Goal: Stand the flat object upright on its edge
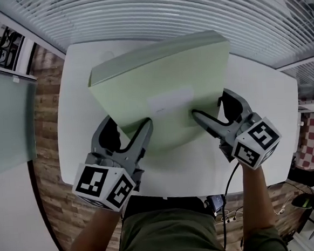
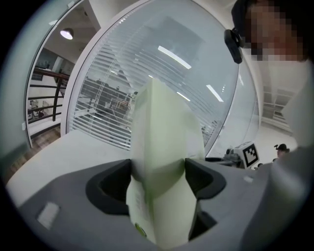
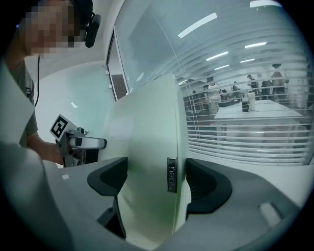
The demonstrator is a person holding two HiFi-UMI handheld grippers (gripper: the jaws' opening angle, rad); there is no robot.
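The left gripper (image 2: 158, 176) had its jaws spread wide and pinching the flat object (image 2: 159, 127), a dark pad pressed to each side of the pale green slab. In the left gripper view the slab rose narrow and edge-on from between the pads. The right gripper (image 3: 157, 184) gripped the same flat object (image 3: 147, 132) the same way, its jaws wide apart and closed on the slab's thickness. A small dark tag (image 3: 171, 174) sat on the slab's edge just beside the pad at the right of that view.

From the head view, the left gripper (image 1: 127, 127) held the flat object (image 1: 163, 73) at its lower left corner, and the right gripper (image 1: 212, 106) held it at the lower right. The object was tilted up over the white bench (image 1: 78, 90), broad face toward the person, with its thick upper edge farthest away. A white label (image 1: 170, 102) lay on that face between the two grippers. Whether the lower edge touched the bench could not be told.

Each gripper carried its marker cube near the person, the left (image 1: 105, 186) and the right (image 1: 255, 141). Beyond the bench ran white blinds (image 1: 164, 8), and a wood floor (image 1: 46, 131) showed at its left side.
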